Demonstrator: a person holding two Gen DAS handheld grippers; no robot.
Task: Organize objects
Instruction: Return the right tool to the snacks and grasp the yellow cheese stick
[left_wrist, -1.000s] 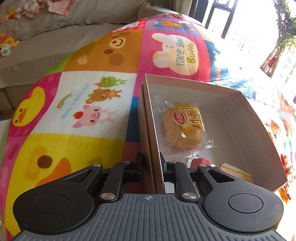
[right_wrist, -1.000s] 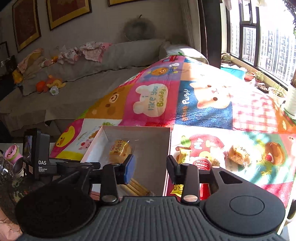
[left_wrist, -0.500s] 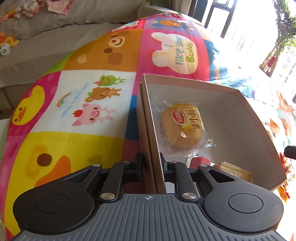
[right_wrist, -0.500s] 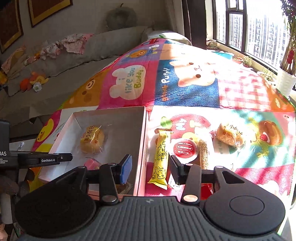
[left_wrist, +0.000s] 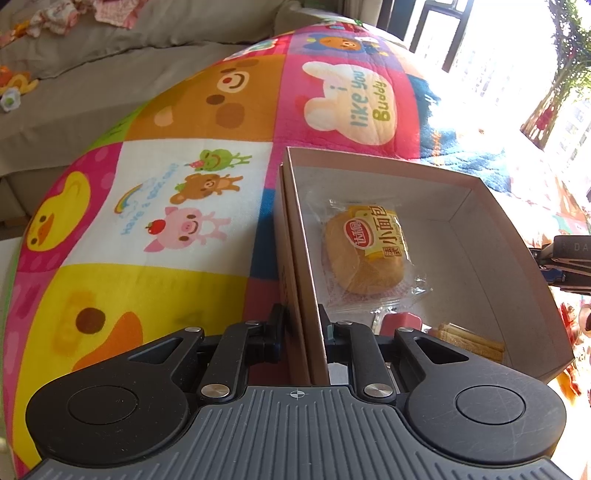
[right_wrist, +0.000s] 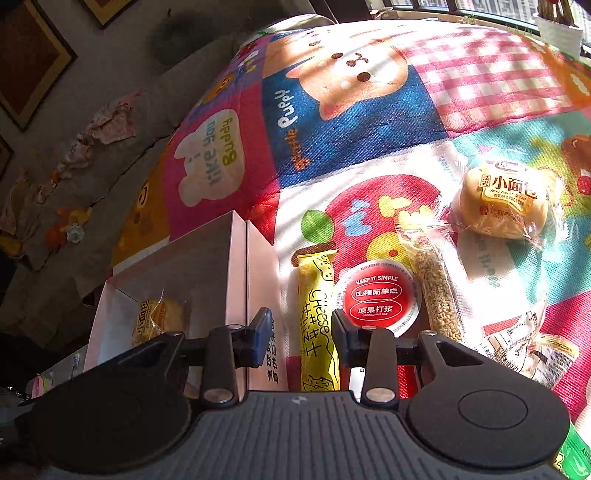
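Left gripper (left_wrist: 301, 325): pinches the near wall of the box (left_wrist: 461, 206), one finger outside, one inside; it steadies the box on the mat (left_wrist: 166, 288).
Right gripper (right_wrist: 301, 328): jaws spread and just closing in, with the cheese stick (right_wrist: 318, 317) between them; the pads do not yet press on it.
Box contents: a bun (left_wrist: 364, 254) at centre; a pink item and a cracker pack (left_wrist: 471, 338) at the lower edge, both partly cut off by the gripper body.
Loose items, right wrist view: cheese stick at lower centre, just right of the box; red cup (right_wrist: 376, 299) touching it; grain bar (right_wrist: 436, 280) next; second bun (right_wrist: 504, 199) at upper right; one more wrapper (right_wrist: 517, 354) at lower right.
Handling, cheese stick: judged light, slim and soft inside a slick foil wrapper; it is likely to bend or slide under a hard squeeze.
Grip point: across the narrow width near mid-length, away from the crimped ends.
Hidden: the stick's lower end lies behind the gripper body; contact under the pads is unclear.
Glare: strong sun washes out the wrappers at right; small print is unreadable.
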